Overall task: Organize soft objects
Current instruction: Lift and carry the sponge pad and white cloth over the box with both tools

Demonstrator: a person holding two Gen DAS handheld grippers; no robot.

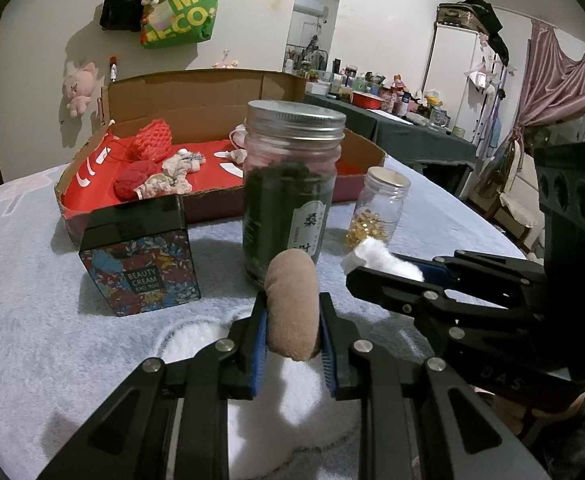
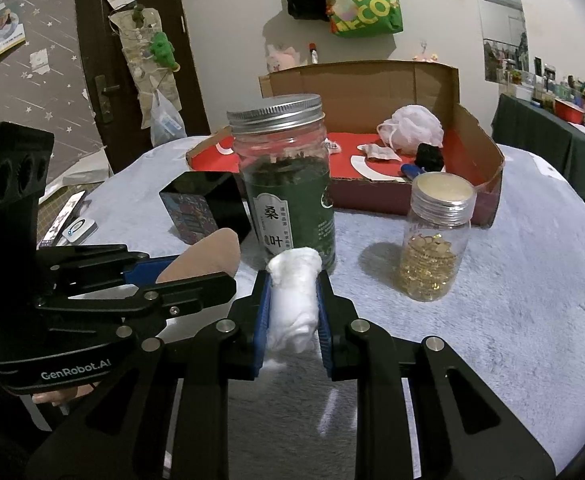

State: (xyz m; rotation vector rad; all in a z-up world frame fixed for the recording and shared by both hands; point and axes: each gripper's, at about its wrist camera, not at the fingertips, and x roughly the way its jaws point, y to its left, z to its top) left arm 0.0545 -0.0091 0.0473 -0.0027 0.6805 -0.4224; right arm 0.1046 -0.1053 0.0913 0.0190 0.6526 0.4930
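Note:
My left gripper (image 1: 292,312) is shut on a tan makeup sponge (image 1: 292,304), held above the pale blue table cover; the sponge also shows in the right wrist view (image 2: 208,258). My right gripper (image 2: 293,300) is shut on a white cotton wad (image 2: 294,300), which also shows in the left wrist view (image 1: 388,258). The two grippers sit side by side, the right one (image 1: 388,276) to the right of the left. Behind the jars, an open cardboard box (image 1: 196,92) with a red floor holds red mesh and lace pieces (image 1: 152,160), a white bath pouf (image 2: 412,126) and a black object (image 2: 428,156).
A tall jar of dark tea leaves (image 1: 290,184) stands just ahead of both grippers. A small jar with gold capsules (image 2: 432,240) stands to its right. A floral "Beauty Cream" tin (image 1: 140,256) stands to its left. A cluttered side table (image 1: 392,120) is at the far right.

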